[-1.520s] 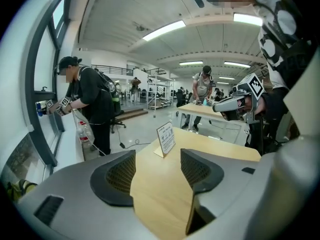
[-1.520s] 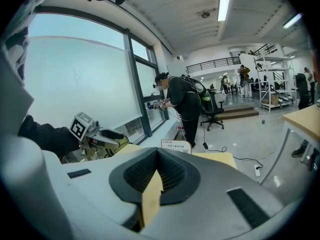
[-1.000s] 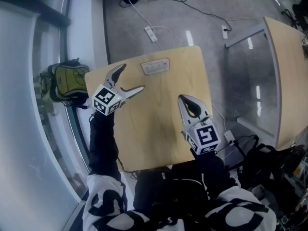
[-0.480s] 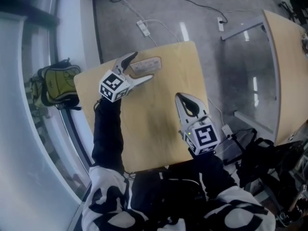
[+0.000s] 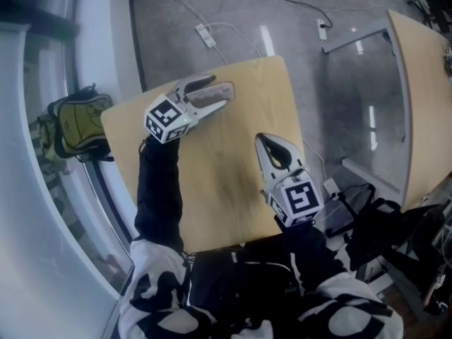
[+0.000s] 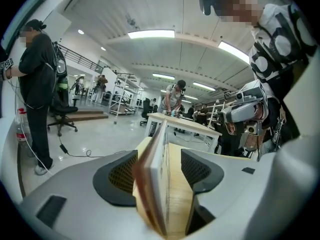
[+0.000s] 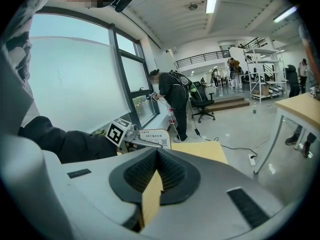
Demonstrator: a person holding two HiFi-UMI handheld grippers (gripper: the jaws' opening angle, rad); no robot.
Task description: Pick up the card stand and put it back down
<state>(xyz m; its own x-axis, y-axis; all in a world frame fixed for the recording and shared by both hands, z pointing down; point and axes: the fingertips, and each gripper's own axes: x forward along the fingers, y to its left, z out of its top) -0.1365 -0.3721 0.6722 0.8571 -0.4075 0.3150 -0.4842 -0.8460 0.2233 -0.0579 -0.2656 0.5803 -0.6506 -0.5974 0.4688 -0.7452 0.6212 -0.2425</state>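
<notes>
Wooden table (image 5: 233,175): left claw (image 5: 217,92) just closing around card stand (image 6: 157,184), unclamped; print unreadable; right claw (image 5: 265,143) together.

The head view looks steeply down from above onto the table (image 5: 233,189), at middle distance. The left gripper view sits low and very near the card stand (image 6: 157,184), facing the open hall. The right gripper view faces the window (image 7: 75,74). It shares the card stand and the left gripper (image 5: 217,92) with the head view.
</notes>
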